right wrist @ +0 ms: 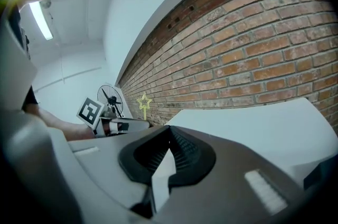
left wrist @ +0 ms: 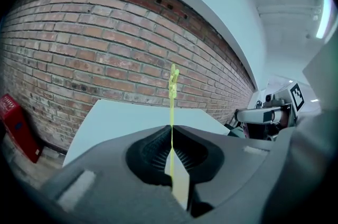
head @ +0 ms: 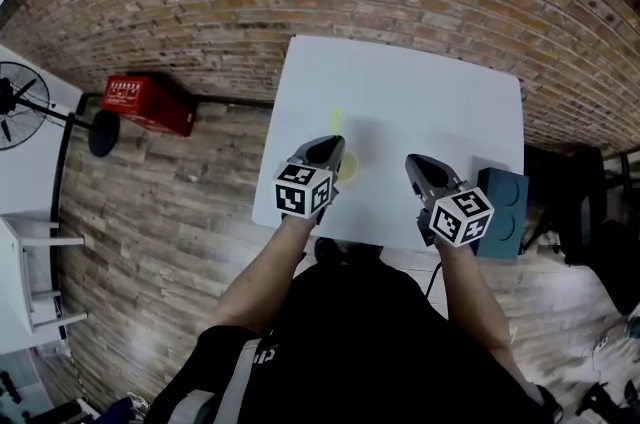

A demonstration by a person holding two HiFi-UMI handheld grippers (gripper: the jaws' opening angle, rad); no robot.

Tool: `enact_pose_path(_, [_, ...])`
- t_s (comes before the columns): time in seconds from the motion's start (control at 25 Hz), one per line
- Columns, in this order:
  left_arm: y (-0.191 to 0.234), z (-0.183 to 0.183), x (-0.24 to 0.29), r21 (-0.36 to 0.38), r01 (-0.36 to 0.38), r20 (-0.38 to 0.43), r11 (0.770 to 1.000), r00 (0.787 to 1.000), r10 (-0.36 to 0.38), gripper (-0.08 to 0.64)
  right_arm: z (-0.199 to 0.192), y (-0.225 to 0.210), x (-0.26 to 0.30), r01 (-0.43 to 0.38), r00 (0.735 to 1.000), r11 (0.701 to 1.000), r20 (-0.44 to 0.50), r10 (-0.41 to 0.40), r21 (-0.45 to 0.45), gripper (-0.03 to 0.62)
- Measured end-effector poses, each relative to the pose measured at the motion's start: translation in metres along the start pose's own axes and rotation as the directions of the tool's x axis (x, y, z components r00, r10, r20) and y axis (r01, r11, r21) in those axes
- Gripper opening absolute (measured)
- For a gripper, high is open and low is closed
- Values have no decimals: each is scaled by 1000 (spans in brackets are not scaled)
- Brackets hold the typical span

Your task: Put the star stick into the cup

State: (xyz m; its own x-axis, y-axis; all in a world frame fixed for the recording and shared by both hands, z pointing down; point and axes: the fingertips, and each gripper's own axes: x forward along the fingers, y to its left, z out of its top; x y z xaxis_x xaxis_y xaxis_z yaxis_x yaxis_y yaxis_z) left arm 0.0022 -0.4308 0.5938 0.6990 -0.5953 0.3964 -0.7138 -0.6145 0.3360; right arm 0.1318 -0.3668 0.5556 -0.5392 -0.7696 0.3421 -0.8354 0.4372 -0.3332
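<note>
left gripper [left wrist: 171, 136]: clenched on the lower end of the star stick, over the white table [head: 420, 82]
star stick [left wrist: 172, 92]: thin, yellow-green, upright, with an outlined star at the top
cup [head: 348, 168]: yellow, mostly hidden, just beside the left gripper's tip
right gripper [right wrist: 169, 134]: jaws pressed together with nothing between them

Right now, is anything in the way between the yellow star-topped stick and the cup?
Nothing visible. The left gripper is shut on the yellow star-topped stick, and the cup, only a yellowish rim showing, sits on the white table beside that gripper.
</note>
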Motion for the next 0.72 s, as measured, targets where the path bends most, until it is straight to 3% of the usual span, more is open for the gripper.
enact_pose_path(0.48, [2,-24,3,-10,29,-69,1000,997,-30,27,-1,8,5,-22,1000,1000,-18,22,4,0])
enact_pose_path(0.72, [2,-22,-3,22,27,-77,999,997,-26,100,0,17,10,-46,999,999,-25,46,-5,0])
